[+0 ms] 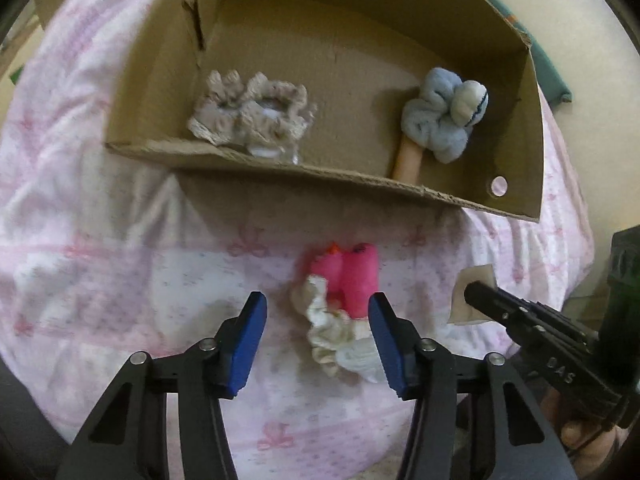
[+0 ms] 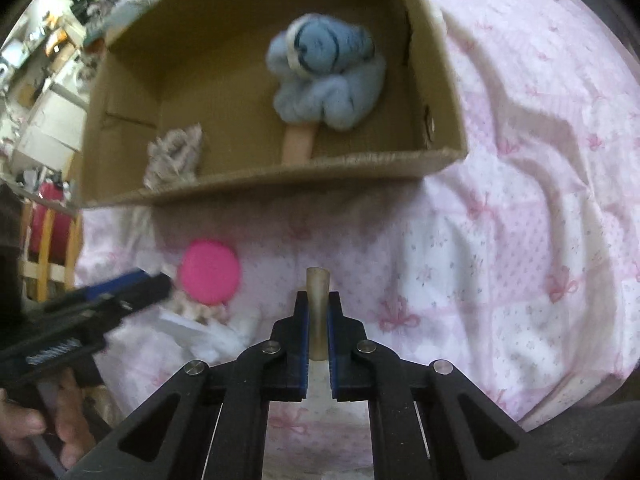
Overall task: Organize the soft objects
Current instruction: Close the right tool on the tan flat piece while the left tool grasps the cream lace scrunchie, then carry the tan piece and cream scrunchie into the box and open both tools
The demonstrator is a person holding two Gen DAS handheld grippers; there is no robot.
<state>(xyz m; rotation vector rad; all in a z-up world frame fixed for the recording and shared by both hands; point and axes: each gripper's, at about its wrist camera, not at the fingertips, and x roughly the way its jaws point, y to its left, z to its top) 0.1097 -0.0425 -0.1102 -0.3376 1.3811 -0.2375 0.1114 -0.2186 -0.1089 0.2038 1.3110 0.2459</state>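
Surface: pink-and-white bedspread (image 1: 120, 248) with bow print, rumpled, covers nearly all of both views.
Background: cluttered shelves and furniture at the left edge of right wrist view, blurred.
Box: open cardboard box (image 1: 516, 128) sits on the bedspread, beyond both grippers; near wall low, small round hole in its right wall.
Box contents, left: beige lacy soft item (image 1: 250, 114) against the near wall, left part of the box floor.
Box contents, right: light blue rolled soft bundle (image 1: 444, 116) with dark stripe, right part of the box floor, lying on top of a tan strip (image 1: 408, 160) that sticks out toward the near wall.
Pink item: bright pink soft piece (image 1: 354, 280) with cream ruffled fabric (image 1: 332, 332) touching its near side, on the bedspread outside the box, just in front of the near wall.
Left gripper: left gripper (image 1: 318, 344), blue pads spread wide, holding nothing; pink-and-cream pile lies between the pads, closer to the right one; contact can't be told.
Right gripper: right gripper (image 2: 318, 332), pads pressed onto a thin beige strip (image 2: 318, 312) standing upright between them, its tip poking out past the fingertips.
Relative position: right gripper just beside the pink item on its right; both grippers over the bedspread, outside the box.
Hand: bare fingers (image 2: 28, 436) wrap the left gripper's handle, lower left of right wrist view.
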